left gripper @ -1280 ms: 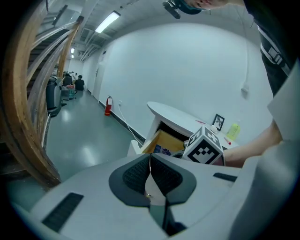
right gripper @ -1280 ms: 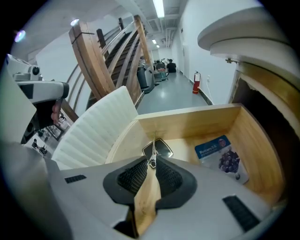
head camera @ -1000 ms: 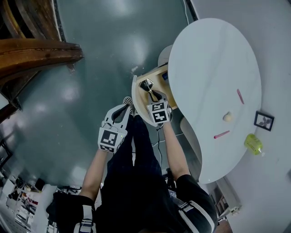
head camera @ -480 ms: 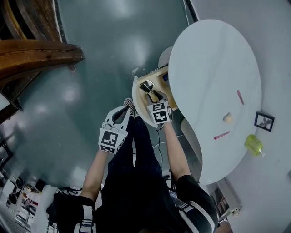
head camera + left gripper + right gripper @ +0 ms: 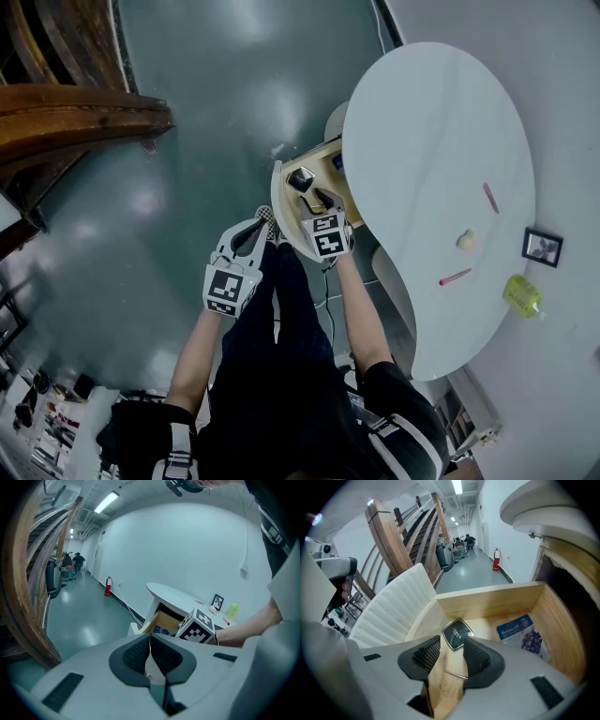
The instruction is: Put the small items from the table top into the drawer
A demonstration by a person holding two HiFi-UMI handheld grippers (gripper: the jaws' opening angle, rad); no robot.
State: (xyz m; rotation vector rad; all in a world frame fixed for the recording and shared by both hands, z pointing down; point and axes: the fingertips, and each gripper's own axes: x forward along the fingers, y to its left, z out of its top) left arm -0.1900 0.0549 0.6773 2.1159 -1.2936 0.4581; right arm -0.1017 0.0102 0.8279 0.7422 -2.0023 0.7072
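My right gripper (image 5: 310, 194) reaches down into the open wooden drawer (image 5: 326, 153) under the white table (image 5: 422, 131). Its jaws have just been opening and now stand apart. A black square compact (image 5: 457, 633) lies on the drawer floor at their tips, and the pads (image 5: 477, 655) do not press on it. A blue packet (image 5: 521, 633) lies in the drawer's right half. Two pink sticks (image 5: 490, 197) (image 5: 456, 277) and a small cream item (image 5: 465, 241) lie on the table top. My left gripper (image 5: 255, 228) hangs left of the drawer, shut and empty.
A small picture frame (image 5: 541, 247) and a yellow-green bottle (image 5: 521, 295) stand at the table's right edge. The drawer's ribbed white front (image 5: 389, 609) stands to the left. A wooden stair rail (image 5: 75, 108) lies far left over the grey-green floor (image 5: 206, 84).
The right gripper's jaws have spread apart and the black compact, held between them before, now rests on the drawer floor. Both hands have stayed where they were.
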